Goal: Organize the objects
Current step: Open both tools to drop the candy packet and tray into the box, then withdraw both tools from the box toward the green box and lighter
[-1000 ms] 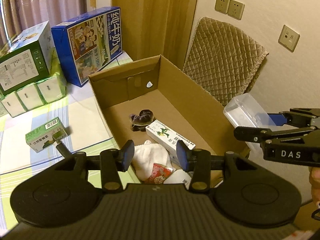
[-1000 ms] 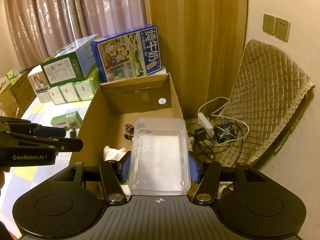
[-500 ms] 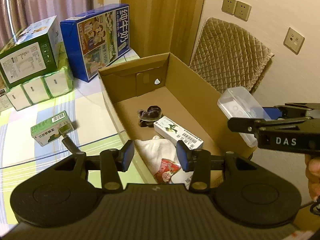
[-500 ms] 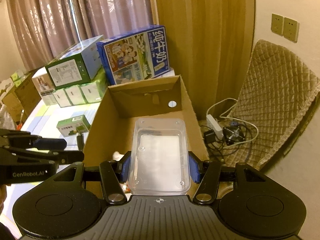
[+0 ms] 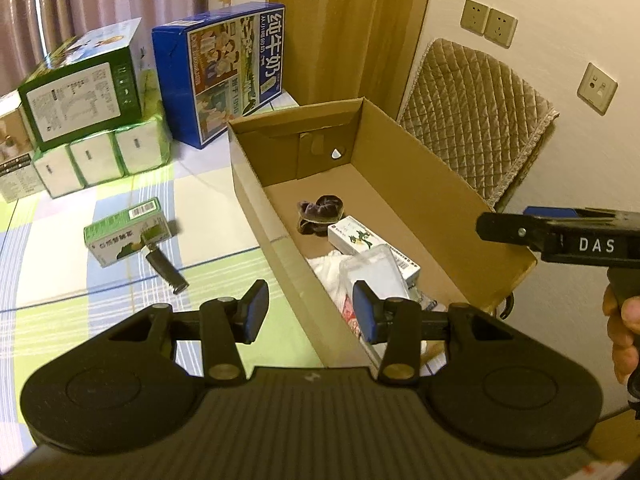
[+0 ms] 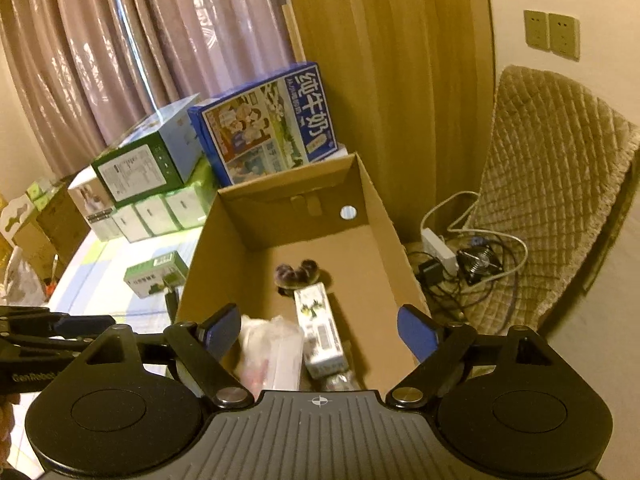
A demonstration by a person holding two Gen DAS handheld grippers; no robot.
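L to R. Far left on the checked tablecloth (image 5: 60,280): stacked cartons – green box (image 5: 80,92) on white tissue packs (image 5: 96,156), blue milk carton (image 5: 224,76) beside them. Nearer, still outside the box: small green tea box (image 5: 126,232) lying flat, w/ a dark handled tool (image 5: 166,270) touching its near corner.

Handling, my guess: tea box is light, stiff card, flat faces – pinch across the short width, mid-length; shouldn't slip or crush. The tool is thin & low on the cloth, harder to get under; can't tell what it is.

Left gripper (image 5: 306,312): pads spread, nothing between them, hovering over the near left wall of the cardboard box (image 5: 420,196), pointing forward & down, tea box well off to its left.

Centre: box holds a dark scrunchie-like thing (image 5: 320,212) towards the far end, a white medicine carton (image 5: 372,246), white cloth (image 5: 330,268), and the clear plastic container (image 5: 378,270) lying tilted on the pile, blurred in the right-wrist view, so prob. just settling. Light, rigid, slick; rim edges best for a hold.

Right gripper (image 6: 318,332): jaws wide apart, empty, held above the box's near end, angled down into it. A hand (image 5: 624,340) on its grip shows at far right.
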